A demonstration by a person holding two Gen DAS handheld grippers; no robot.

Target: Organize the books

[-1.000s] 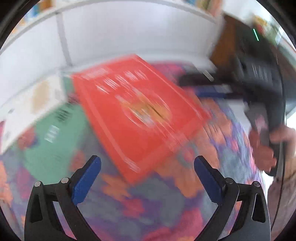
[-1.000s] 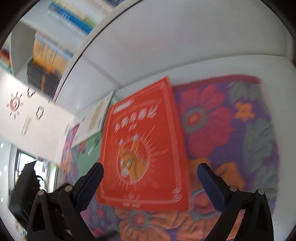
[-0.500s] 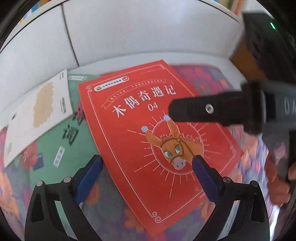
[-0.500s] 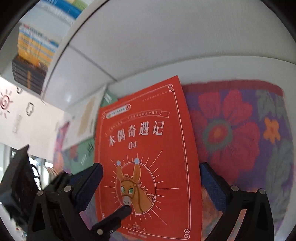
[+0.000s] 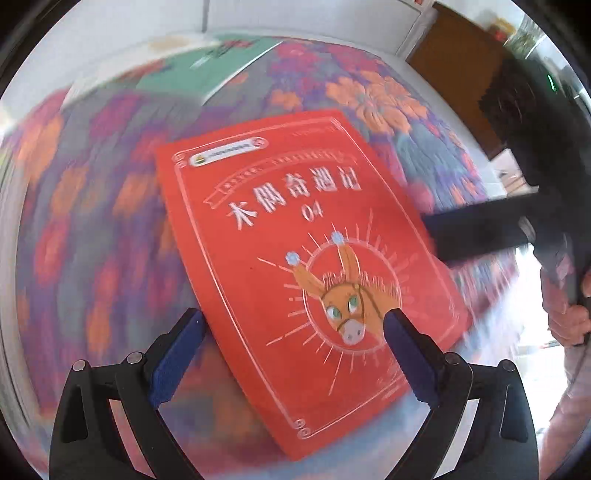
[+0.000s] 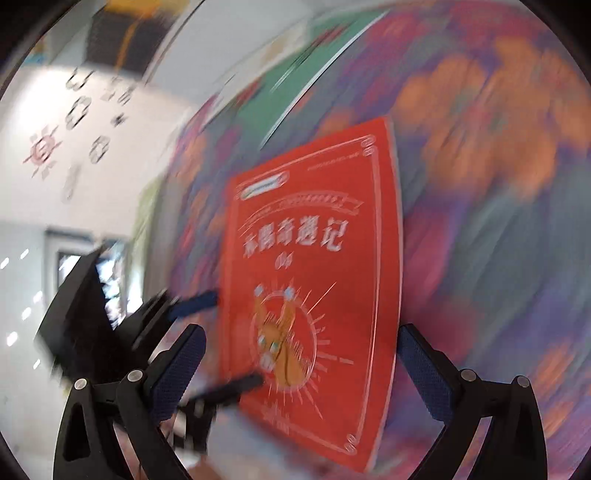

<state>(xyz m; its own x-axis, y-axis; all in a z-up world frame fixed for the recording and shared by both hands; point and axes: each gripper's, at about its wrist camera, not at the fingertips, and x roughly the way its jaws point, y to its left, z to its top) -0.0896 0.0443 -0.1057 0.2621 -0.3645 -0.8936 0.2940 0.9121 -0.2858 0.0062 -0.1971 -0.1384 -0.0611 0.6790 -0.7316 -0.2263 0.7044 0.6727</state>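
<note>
- Two grippers frame one red book [image 5: 306, 266], which lies face up on a floral cloth [image 5: 96, 229], its cover showing a donkey and white lettering.
- Your left gripper [image 5: 291, 332] has its fingers spread wide and empty; the book's near end lies between and just beyond the blue pads [image 5: 177, 354].
- Your right gripper [image 6: 299, 358] is likewise spread apart and holds nothing; the book fills the gap between its fingers, long right edge running up from the right finger.
- In the left view a dark finger of the right gripper reaches in from the right to the book's right edge; blur hides whether it touches.
- Both tools look set to square up or lift the book, which would explain the wide, unclamped fingers.
- Beyond the fingertips, well past the red book, a green book [image 5: 207, 70] lies on the cloth, with a paler book or sheet blurred beside it.
- Farther off stand a white wall [image 5: 295, 18] and brown panel [image 5: 458, 70]; the right view is too smeared for more.
- Nothing lies between either gripper and the book; the flat cover on soft cloth may be hard to get under.
</note>
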